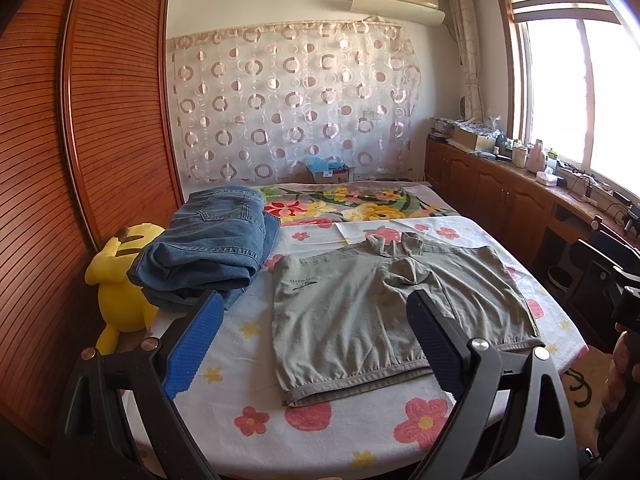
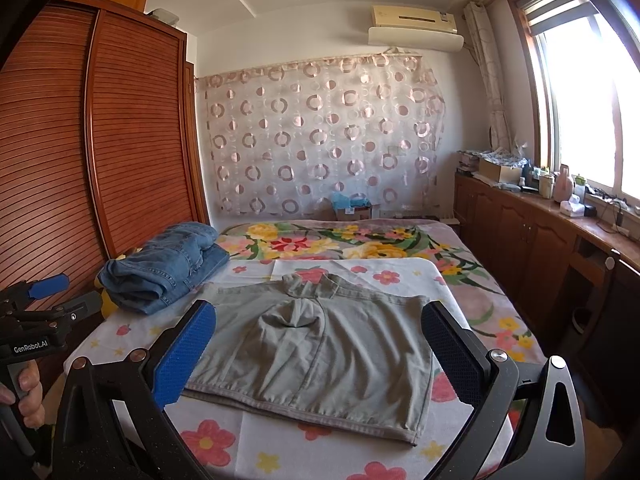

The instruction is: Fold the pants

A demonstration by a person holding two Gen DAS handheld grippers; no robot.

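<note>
Grey-green pants (image 1: 384, 312) (image 2: 316, 348) lie in a flat, squarish folded shape on the flowered bed sheet (image 1: 312, 420) (image 2: 224, 440), with a small rumple near their far middle. My left gripper (image 1: 316, 300) hovers open above the near left part of the pants, nothing between its blue fingers (image 1: 192, 344). Open as well, my right gripper (image 2: 320, 312) is held above the near edge of the pants, blue fingers (image 2: 184, 356) spread to either side. The left gripper (image 2: 48, 284) also shows at the left edge of the right wrist view, held by a hand (image 2: 28, 396).
Folded blue jeans (image 1: 208, 248) (image 2: 164, 268) are stacked at the bed's left side, beside a yellow plush toy (image 1: 120, 284). A wooden slatted wardrobe (image 1: 80, 128) stands left. A low wooden cabinet (image 1: 508, 192) with clutter runs under the window on the right.
</note>
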